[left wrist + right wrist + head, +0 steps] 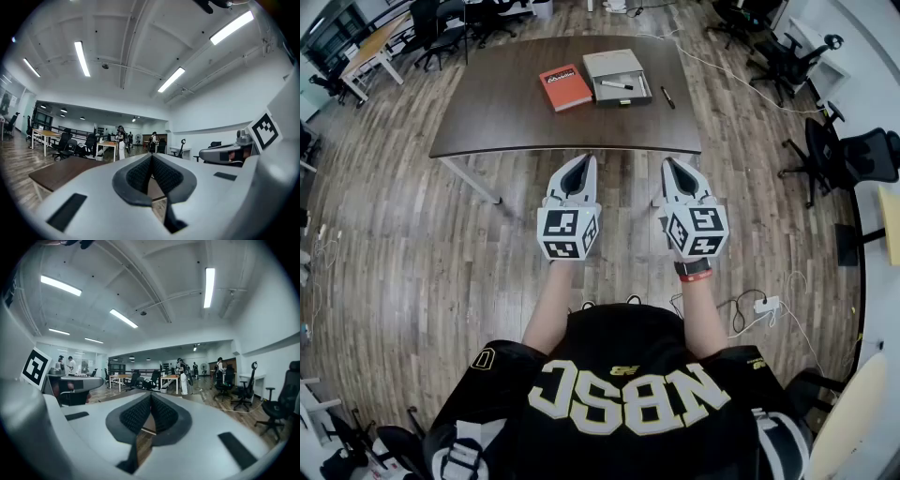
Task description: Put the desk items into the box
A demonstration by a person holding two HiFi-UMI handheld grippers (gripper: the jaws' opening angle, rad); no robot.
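Left gripper (pixel 584 161), off the near edge of the table (pixel 506 117): jaws pressed together, nothing between them. Red book (pixel 565 86) lies on the tabletop at 9 o'clock of the box (pixel 605 63), just beside it, not inside. White cover lettering too small to read. One pen (pixel 616 85) already in the open box. Second pen (pixel 667 97) loose at the box's 3 o'clock. Right gripper (pixel 673 163): closed tight, empty. Judged early: book and loose pen remain. Shirt print reads NBSC.
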